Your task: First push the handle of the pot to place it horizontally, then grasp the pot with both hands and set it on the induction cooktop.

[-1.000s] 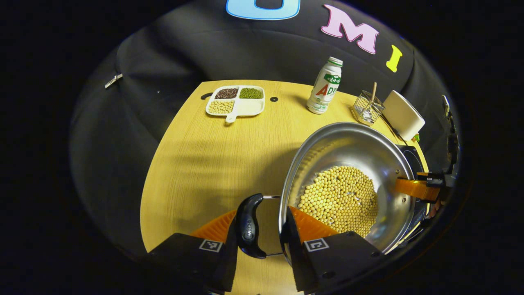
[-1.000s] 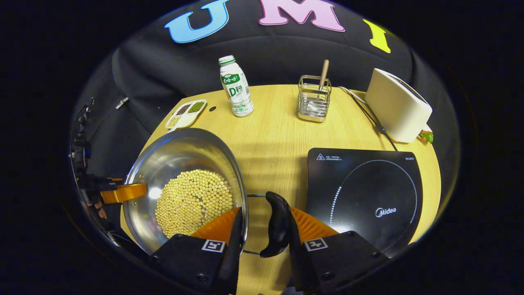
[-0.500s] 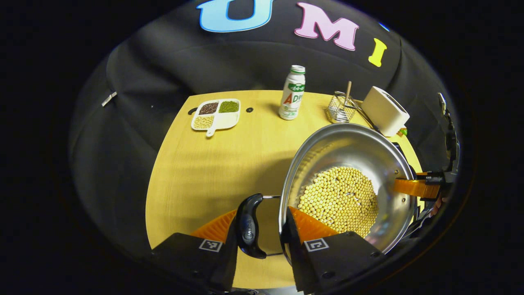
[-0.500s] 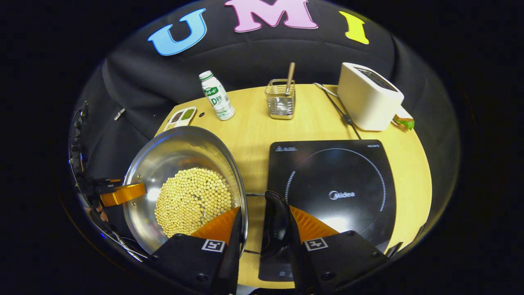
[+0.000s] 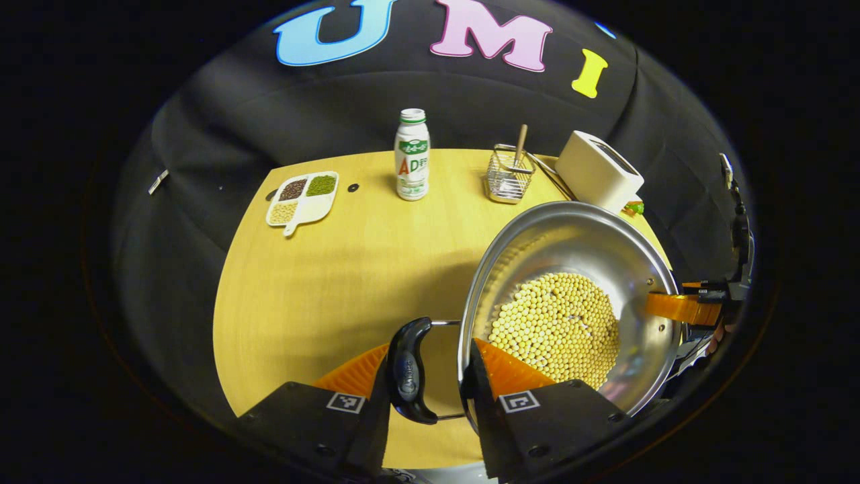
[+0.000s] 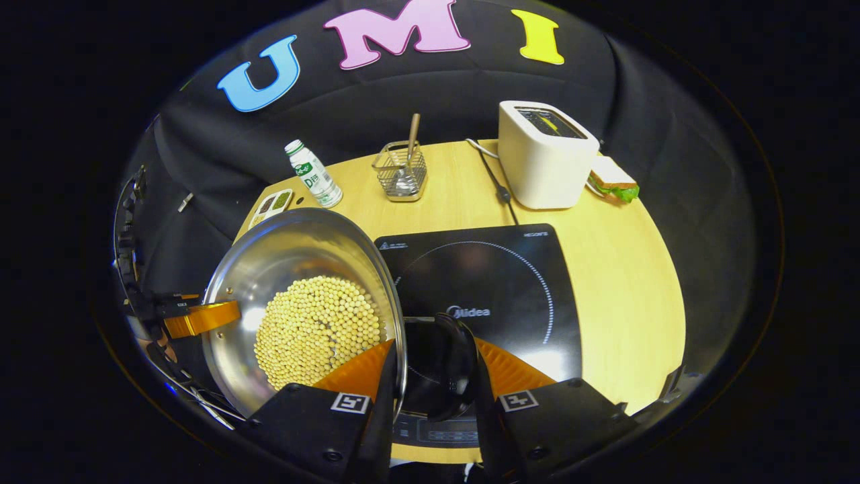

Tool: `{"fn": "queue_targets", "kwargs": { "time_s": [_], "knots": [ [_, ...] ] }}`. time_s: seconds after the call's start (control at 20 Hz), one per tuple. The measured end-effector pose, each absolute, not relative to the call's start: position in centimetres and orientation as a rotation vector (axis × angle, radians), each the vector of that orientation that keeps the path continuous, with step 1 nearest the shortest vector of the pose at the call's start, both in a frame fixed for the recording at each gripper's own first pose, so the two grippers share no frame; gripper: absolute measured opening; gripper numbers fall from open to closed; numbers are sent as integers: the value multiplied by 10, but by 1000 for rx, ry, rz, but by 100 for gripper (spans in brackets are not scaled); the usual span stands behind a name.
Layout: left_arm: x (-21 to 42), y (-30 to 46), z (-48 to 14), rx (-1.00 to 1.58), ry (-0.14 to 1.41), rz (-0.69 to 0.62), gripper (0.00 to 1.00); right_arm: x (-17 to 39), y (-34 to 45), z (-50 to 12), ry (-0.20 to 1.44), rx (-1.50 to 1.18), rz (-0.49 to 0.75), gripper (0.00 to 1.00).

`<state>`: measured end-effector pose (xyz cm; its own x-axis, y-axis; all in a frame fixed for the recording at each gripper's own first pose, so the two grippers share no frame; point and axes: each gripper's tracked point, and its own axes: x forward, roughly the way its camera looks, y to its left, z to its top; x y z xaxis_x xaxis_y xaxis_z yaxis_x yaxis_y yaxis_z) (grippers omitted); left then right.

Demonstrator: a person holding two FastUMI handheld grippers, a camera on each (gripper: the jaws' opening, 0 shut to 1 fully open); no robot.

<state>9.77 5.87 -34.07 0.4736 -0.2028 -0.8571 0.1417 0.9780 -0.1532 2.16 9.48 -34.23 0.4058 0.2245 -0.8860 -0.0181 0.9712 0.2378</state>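
Both hands are on the pot here, and it is up in the air. In the left gripper view, the left tongs (image 5: 430, 376) are clenched across the rim of the shiny round stainless-steel pot (image 5: 571, 235): one orange ribbed finger sits inside against the wall, beside the heap of pale yellow soybeans (image 5: 556, 326), the other presses outside, with the black curved plastic side handle (image 5: 406, 370) between the fingers. Far across the pot, the other pair's orange finger (image 5: 675, 307) reaches over the opposite rim.

Over to the right gripper view: the right tongs (image 6: 433, 380) grip the pot's rim the same way, one finger inside on the bean side, one outside, the second black curved handle (image 6: 451, 366) lying between them. The pot hangs level between the two grippers, its right-hand edge and handle over the near left part of the flat black glass induction cooktop (image 6: 497, 282); whether the base touches the glass, I cannot tell.

Behind, on the light wooden desk (image 6: 625, 289), stand a white boxy toaster (image 6: 545, 154) with a sandwich (image 6: 615, 181) beside it, a wire mesh holder with a wooden stick (image 6: 401, 171), a white drink bottle with a green cap (image 6: 312, 173), and a white divided tray of assorted beans (image 5: 302, 198) at the far left.
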Motion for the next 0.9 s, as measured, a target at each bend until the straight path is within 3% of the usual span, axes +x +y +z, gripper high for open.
{"fn": "queue_targets", "kwargs": {
  "time_s": [0.35,0.4,0.8,0.9],
  "knots": [
    [110,-4,-342,-80,1062,-224,58,39,30,-350,1149,196,144,55],
    [112,-12,-344,-80,1064,-225,58,42,22,-353,1152,198,142,51],
    [137,-77,-360,-82,1076,-234,58,61,-29,-380,1178,206,128,55],
    [141,-84,-364,-81,1082,-231,58,64,-34,-387,1186,214,126,51]
  ]
}}
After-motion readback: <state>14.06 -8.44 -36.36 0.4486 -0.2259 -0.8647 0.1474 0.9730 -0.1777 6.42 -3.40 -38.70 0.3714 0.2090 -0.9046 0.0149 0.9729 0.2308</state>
